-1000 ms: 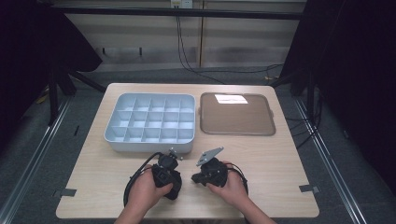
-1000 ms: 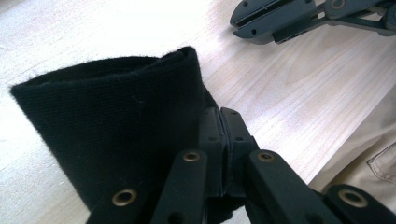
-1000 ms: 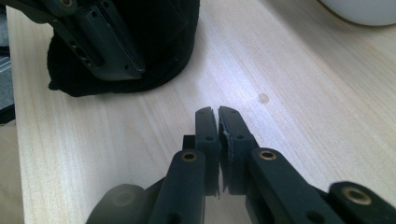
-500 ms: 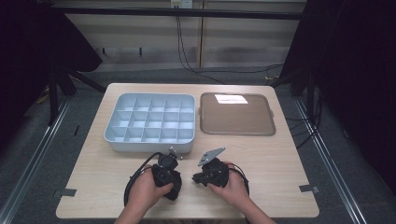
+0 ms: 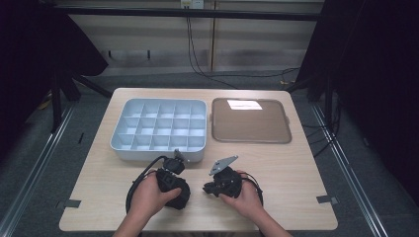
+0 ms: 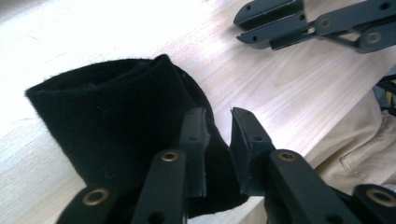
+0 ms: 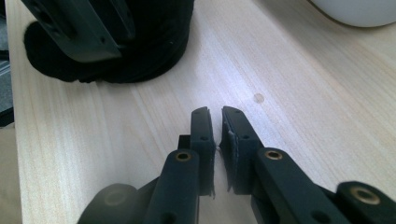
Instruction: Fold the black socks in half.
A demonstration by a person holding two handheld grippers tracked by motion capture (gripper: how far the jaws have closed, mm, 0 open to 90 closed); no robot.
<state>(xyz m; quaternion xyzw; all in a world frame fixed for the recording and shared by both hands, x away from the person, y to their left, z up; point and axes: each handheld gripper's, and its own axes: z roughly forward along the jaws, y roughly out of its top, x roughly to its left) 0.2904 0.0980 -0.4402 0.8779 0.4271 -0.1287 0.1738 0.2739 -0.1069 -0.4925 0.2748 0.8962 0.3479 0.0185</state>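
Left tongs (image 6: 218, 140) just parting, black cloth (image 6: 112, 126) beside and beneath them; right tongs (image 7: 215, 135) nearly together, empty.

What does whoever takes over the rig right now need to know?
Left gripper: jaws have just been opening, now slightly apart at the black cloth, pads not pressing it.
Right gripper: jaws nearly closed, nothing between them, over the bare table.
Cloth lies near the table's front edge; compartment tray and brown tray sit beyond.
Done: nothing sorted yet.
Left: probably regrip the cloth.
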